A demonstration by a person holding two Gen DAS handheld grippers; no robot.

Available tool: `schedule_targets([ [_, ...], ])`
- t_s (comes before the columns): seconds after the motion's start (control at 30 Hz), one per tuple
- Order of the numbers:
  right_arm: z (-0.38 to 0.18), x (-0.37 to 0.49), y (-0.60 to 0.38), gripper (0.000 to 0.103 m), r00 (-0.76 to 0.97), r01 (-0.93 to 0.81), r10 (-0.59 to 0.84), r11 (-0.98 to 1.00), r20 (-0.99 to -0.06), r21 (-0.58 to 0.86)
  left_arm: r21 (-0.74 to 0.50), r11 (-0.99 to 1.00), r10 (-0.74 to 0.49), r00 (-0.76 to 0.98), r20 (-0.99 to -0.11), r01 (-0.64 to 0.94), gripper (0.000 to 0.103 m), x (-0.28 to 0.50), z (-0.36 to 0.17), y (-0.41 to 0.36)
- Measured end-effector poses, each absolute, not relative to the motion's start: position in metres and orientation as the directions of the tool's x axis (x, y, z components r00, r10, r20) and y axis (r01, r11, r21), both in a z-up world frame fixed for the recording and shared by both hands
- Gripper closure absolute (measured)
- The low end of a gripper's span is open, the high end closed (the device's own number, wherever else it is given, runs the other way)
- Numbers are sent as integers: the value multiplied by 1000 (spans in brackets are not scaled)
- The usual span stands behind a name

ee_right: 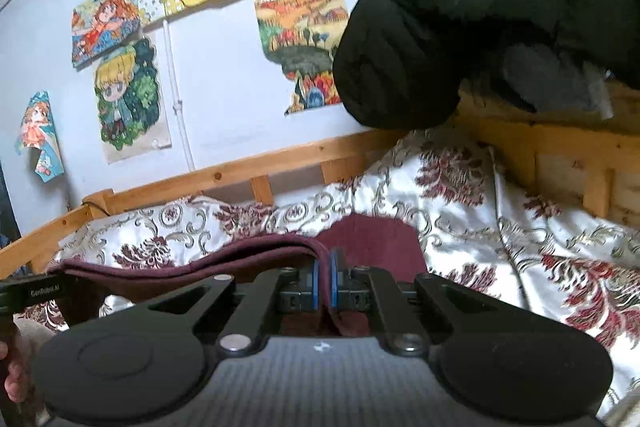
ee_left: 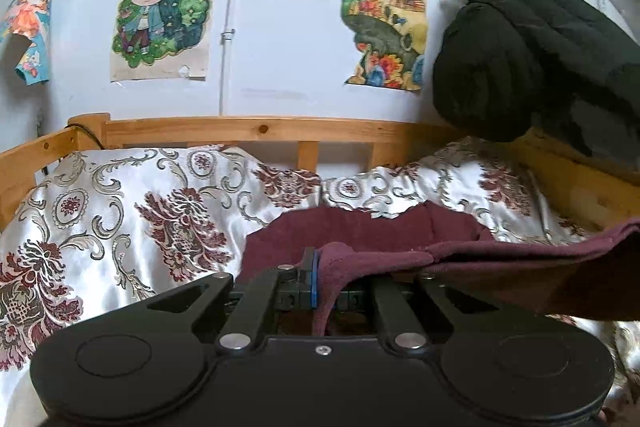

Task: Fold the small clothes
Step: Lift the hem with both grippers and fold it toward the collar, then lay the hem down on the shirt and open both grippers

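A maroon garment (ee_left: 360, 231) lies on the patterned bedspread (ee_left: 120, 211); part of it is lifted off the bed. My left gripper (ee_left: 320, 267) is shut on one edge of it, and the cloth drapes over the right finger and stretches off to the right. My right gripper (ee_right: 325, 267) is shut on the maroon garment (ee_right: 372, 239) too, with a fold pinched between its blue pads (ee_right: 316, 279). From there the cloth runs left as a taut band toward the other gripper body (ee_right: 36, 293), seen at the left edge with a hand beneath it.
A wooden bed rail (ee_left: 256, 131) runs along the back against a white wall with several colourful drawings (ee_left: 164, 11). A bulky black garment (ee_left: 520, 47) hangs over the wooden frame at the upper right. A black cable (ee_left: 86, 133) hangs over the rail at the left.
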State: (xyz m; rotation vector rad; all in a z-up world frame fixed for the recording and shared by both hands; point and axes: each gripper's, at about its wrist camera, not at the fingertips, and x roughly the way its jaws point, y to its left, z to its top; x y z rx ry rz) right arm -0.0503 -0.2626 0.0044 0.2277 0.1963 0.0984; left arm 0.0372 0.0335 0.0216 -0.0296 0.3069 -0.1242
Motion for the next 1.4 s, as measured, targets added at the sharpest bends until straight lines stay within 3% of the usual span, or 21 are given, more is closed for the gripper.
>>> schedule_targets([
  [0.3,-5,-42,-280,96,973,-77,139,948,-184,310,33,995,-75,926,-369,93,95,52,16,18],
  [0.53,-8,-35,-283,96,971,-76,143,943,-189,324,28,997,-51,925,-378,66,93,71,16,19],
  [1.13,8,6,-284,96,979,-65,107,970,-171,234,55,985,-136,929,-343,165,97,134,41,10],
  [1.4,17,86,-280,96,976,-69,86,993,-202,92,68,980,-147,912,-383,187,98,204,30,0],
])
